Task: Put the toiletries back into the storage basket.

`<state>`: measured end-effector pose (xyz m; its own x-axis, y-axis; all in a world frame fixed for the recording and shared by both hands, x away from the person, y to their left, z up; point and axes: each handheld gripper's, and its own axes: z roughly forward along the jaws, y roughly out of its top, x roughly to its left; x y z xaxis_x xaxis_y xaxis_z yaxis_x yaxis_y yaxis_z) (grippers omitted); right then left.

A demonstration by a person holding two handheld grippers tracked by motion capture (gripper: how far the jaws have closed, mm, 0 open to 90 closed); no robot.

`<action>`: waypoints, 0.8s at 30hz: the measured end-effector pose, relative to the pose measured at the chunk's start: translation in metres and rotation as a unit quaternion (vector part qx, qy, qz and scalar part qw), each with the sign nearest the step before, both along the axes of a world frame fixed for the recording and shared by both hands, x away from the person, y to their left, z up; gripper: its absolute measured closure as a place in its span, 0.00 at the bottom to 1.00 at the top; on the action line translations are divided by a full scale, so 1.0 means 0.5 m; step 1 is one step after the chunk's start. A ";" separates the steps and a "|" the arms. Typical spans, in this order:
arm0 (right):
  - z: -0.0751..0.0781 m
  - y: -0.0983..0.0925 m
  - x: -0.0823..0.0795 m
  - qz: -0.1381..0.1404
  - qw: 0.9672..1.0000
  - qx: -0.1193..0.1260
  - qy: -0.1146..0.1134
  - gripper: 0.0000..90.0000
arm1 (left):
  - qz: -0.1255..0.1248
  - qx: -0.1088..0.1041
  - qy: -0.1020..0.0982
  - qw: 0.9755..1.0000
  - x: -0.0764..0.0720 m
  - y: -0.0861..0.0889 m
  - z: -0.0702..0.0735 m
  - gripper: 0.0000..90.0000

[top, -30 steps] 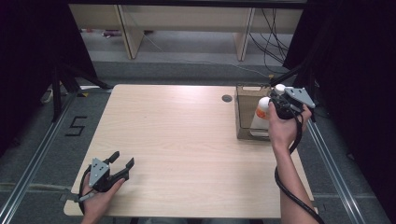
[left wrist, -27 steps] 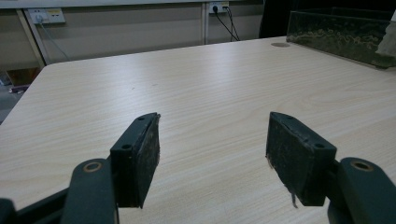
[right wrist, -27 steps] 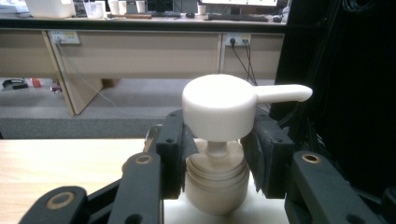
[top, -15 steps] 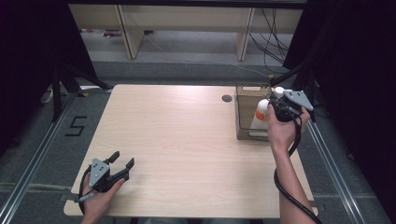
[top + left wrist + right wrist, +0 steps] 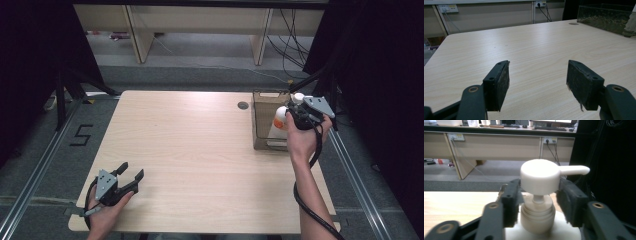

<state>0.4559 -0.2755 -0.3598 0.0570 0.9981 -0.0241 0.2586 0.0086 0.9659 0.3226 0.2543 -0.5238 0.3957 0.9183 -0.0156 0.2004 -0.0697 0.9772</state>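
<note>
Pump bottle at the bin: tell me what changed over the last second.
The right gripper has just been opening: its fingers now stand slightly off the pump bottle neck, which is between them, so the bottle is let go, standing in the clear bin. Both hands kept their places, and the left gripper rests open on the table.

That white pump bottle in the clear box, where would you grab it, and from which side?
By the neck of the pump bottle, just under its wide round pump head, coming level from the side opposite the spout. The neck is narrow enough to fit between the pads, and the overhanging head would probably stop it slipping down. The right gripper already straddles it there; its jaws have just been opening.
</note>
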 end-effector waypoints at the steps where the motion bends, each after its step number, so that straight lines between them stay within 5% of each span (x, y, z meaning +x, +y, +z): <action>1: -0.001 -0.002 0.000 0.003 1.000 -0.003 -0.003 0.53 | 0.000 0.000 0.000 1.000 0.000 0.000 0.000 0.38; 10: -0.011 -0.004 -0.022 0.008 1.000 0.013 0.022 0.38 | 0.000 -0.001 0.000 1.000 0.000 0.000 0.000 0.38; 24: -0.050 -0.029 -0.099 0.030 0.999 0.019 0.023 0.37 | 0.000 -0.001 0.000 1.000 0.000 0.000 0.000 0.38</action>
